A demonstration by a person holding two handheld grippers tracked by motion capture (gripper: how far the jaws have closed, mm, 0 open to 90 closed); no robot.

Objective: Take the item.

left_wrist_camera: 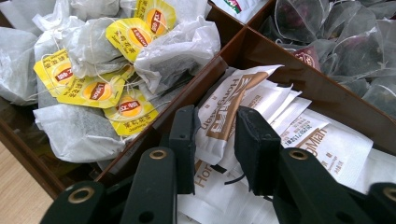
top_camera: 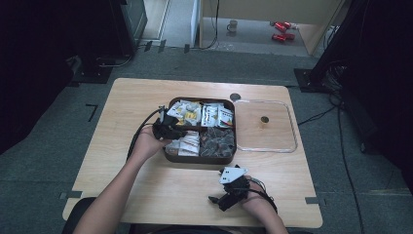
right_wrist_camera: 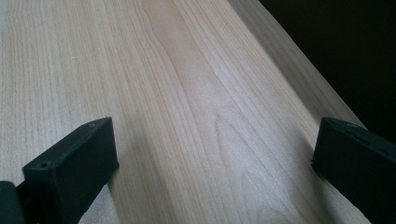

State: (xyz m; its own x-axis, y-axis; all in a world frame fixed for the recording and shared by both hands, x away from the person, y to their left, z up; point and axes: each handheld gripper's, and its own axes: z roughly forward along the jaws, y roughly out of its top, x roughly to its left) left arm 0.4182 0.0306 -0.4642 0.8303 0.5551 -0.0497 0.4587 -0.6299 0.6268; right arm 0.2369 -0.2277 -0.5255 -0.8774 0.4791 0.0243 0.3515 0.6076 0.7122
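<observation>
High view: my left gripper (top_camera: pixel 168 130) sits over the divided tea box (top_camera: pixel 233 149), near-left compartment.
Left gripper view: jaws pinch a white sachet (left_wrist_camera: pixel 219 123); I'd lift straight, slowly.
Right gripper view: jaws wide above bare tabletop (right_wrist_camera: pixel 187 93).

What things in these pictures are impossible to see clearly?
- Left gripper, left gripper view: whether its jaws pinch the white sachet or only straddle it.
- Small round object on the clear lid, high view: too small to identify.
- Box, high view: packet print unreadable.
</observation>
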